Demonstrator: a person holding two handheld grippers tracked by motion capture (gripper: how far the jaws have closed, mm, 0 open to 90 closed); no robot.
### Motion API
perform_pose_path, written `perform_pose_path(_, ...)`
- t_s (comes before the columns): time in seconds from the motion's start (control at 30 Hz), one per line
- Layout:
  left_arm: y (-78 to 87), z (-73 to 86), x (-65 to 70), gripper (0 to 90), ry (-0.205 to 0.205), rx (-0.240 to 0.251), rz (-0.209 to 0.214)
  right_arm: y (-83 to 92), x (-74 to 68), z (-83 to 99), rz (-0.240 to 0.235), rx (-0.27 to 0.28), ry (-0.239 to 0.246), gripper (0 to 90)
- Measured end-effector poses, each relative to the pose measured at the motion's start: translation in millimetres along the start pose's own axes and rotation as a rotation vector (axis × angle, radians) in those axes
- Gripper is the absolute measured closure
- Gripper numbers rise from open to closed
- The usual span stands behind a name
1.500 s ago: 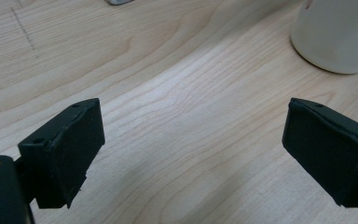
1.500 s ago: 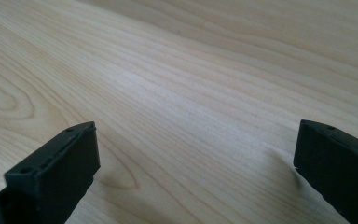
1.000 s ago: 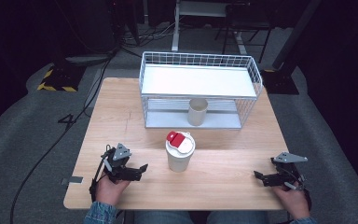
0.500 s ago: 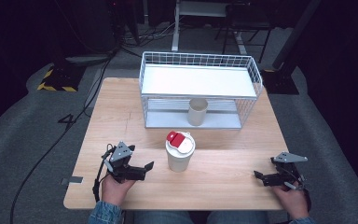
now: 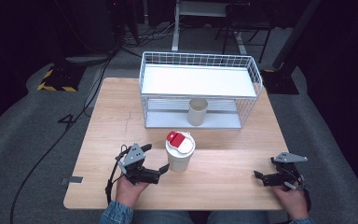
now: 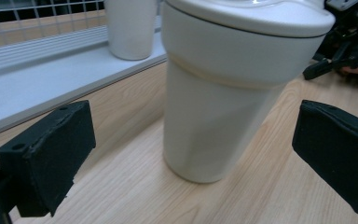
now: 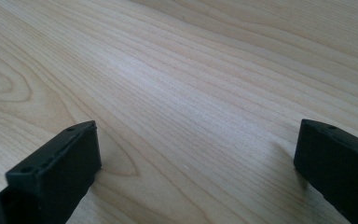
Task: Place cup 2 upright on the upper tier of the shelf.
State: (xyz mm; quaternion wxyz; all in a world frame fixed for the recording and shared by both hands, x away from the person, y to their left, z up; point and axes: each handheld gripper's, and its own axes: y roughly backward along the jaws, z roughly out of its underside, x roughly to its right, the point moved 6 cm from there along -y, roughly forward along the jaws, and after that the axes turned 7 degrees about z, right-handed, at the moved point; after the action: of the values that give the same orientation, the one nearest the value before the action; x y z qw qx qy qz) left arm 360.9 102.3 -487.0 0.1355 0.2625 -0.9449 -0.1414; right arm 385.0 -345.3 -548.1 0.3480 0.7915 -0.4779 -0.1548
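- Right now the left claw (image 5: 161,163) sits low on the tabletop (image 5: 223,182), near its front edge, its jaws spread wide and pointed at the cup (image 5: 180,152).
- From the left claw's own view, the cup (image 6: 223,98) stands upright between the two black jaws, with a clear gap on either side; neither jaw touches it.
- On the cup is a white lid (image 5: 182,142) with a red tab (image 5: 173,137) on top.
- Seen from above, the cup stands on the tabletop around its middle, in front of the wire rack (image 5: 200,63) and apart from it.
- A second cup (image 5: 197,111), lidless and upright, stands on the rack's lower shelf; the left claw's view shows it (image 6: 130,28) behind the lidded one.
- Over at the right front corner, the right claw (image 5: 263,177) rests by the tabletop, well apart from the cup.
- Its own view shows its jaws released and wide apart, with bare wood (image 7: 191,102) between them.
- A hand (image 5: 130,189) with a denim cuff holds the left claw.
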Motion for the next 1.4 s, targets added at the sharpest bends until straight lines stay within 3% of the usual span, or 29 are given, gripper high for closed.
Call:
perform_pose_path(0.27,-17.9,-2.7,8.2,0.0,-0.004,0.004,0.031,0.0,0.1,0.0,0.001,0.000,0.001,0.4)
perform_pose_path(0.53,-35.9,-4.3,9.7,0.0,0.043,0.045,0.040,0.0,0.0,0.0,0.001,0.000,0.001,0.4)
perform_pose_path(0.83,-50.9,-4.4,14.0,0.0,0.037,0.063,0.063,-0.2,-0.1,-0.2,0.004,0.000,-0.001,0.2)
perform_pose_path(1.0,-60.4,-3.3,13.2,0.3,0.025,0.056,0.031,-0.2,-0.1,-0.2,0.004,0.000,-0.001,0.2)
perform_pose_path(1.1,-64.3,-1.8,10.8,0.5,0.040,0.057,0.005,-0.2,-0.1,-0.2,0.004,0.000,-0.001,0.2)
perform_pose_path(1.2,-69.0,-1.4,9.8,0.6,0.051,0.065,-0.004,-0.2,-0.1,-0.2,0.004,0.000,-0.001,0.2)
perform_pose_path(1.4,-76.2,0.2,12.7,3.5,0.035,0.074,-0.008,-0.2,-0.1,-0.2,0.004,0.000,-0.001,0.2)
